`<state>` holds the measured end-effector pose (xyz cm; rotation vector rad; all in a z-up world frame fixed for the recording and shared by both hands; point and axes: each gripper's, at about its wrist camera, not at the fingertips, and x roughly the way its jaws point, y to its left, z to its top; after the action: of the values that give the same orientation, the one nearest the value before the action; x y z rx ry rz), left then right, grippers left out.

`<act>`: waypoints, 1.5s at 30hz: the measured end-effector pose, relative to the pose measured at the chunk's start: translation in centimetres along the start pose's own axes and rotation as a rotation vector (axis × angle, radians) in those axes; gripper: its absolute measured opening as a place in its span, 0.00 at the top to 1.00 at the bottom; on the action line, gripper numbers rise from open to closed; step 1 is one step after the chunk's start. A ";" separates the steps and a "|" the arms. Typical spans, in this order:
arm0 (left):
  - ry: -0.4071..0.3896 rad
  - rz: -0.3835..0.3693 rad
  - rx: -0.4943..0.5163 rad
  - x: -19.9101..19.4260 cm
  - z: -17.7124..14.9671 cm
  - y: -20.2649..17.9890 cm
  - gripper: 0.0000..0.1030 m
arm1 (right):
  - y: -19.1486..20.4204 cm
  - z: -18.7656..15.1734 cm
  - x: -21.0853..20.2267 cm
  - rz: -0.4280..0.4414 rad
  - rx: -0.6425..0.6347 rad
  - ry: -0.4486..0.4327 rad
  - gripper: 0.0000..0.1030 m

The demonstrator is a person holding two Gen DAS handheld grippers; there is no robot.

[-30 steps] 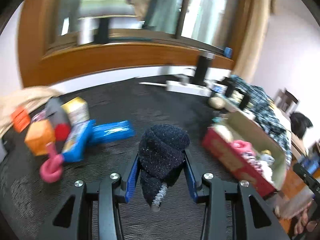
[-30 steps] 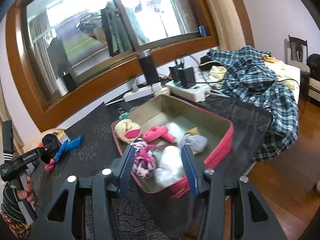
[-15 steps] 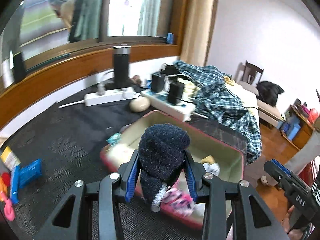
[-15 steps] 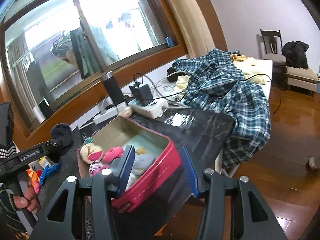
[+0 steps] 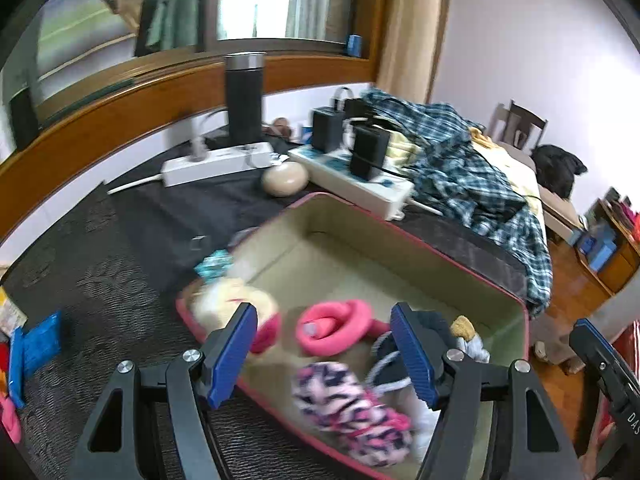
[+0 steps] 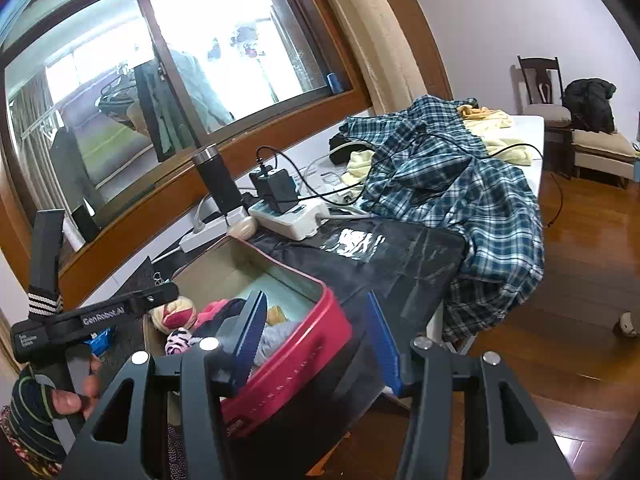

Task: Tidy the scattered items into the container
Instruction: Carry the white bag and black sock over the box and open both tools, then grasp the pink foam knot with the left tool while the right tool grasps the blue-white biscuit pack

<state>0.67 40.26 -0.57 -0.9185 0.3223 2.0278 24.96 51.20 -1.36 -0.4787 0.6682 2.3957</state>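
The dark table [image 5: 120, 224] carries a red container [image 5: 472, 276] with a pale inside, and several soft items already lie in it: a pink ring toy [image 5: 334, 326], a pink and white patterned sock [image 5: 348, 412], a cream and pink ball [image 5: 236, 304] and a dark sock [image 5: 432, 326] near the right blade. The left gripper [image 5: 324, 350] hangs over the container with its jaws wide apart and nothing between them. The right gripper [image 6: 316, 332] is beside the container's red wall, also spread wide and empty. Some blue packets [image 5: 34, 346] lie on the table at the far left, outside the container. In my judgement, lifting the left gripper straight up, jaws kept apart, avoids catching the soft items.
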 end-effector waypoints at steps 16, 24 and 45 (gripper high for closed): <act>-0.067 0.201 -0.209 -7.7 -6.5 14.5 0.31 | 14.0 -0.8 -0.2 0.283 -0.224 -0.020 0.39; -0.105 0.396 -0.423 -13.7 -12.2 26.3 0.31 | 21.8 -4.2 2.1 0.435 -0.323 0.106 0.37; 0.018 0.449 -0.525 -10.0 -16.4 34.6 0.32 | 30.6 -7.7 10.1 0.503 -0.435 0.314 0.36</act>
<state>-15.34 4.95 -8.63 -1.2668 -0.0078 2.5848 -0.68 30.18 -1.79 -0.9821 0.4242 2.9951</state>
